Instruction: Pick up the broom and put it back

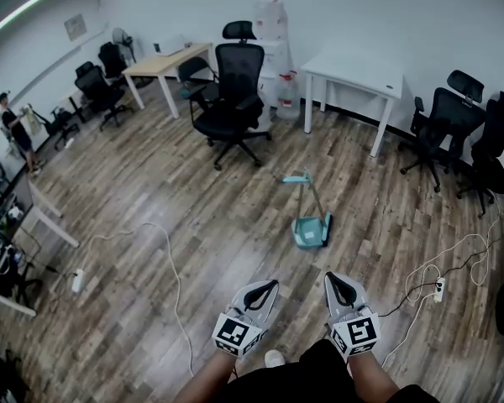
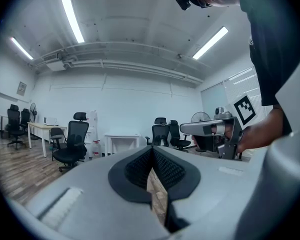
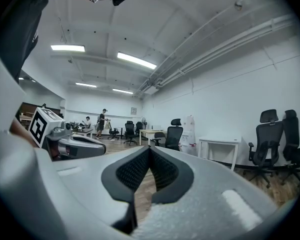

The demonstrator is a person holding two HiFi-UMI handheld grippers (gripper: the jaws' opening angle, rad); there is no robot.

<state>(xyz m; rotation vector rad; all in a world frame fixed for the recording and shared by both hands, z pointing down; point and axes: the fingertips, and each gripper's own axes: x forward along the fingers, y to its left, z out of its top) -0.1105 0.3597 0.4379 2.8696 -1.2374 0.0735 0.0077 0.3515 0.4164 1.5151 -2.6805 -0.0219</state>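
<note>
left gripper point(image 1: 267, 288): jaws pressed together, empty | right gripper point(image 1: 338, 282): jaws pressed together, empty | teal plastic long-handled broom point(image 1: 311, 227): standing on brown wood-plank floor point(image 1: 151, 191), ahead of both grippers, well apart, untouched

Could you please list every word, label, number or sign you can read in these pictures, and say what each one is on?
No text is readable in any view.
Left tongs and right tongs: their cubes bear only black-and-white square patterns, with no letters.
Wall frame: too small to read.
White stack by the far wall: reddish marks, too blurred to read.
</note>
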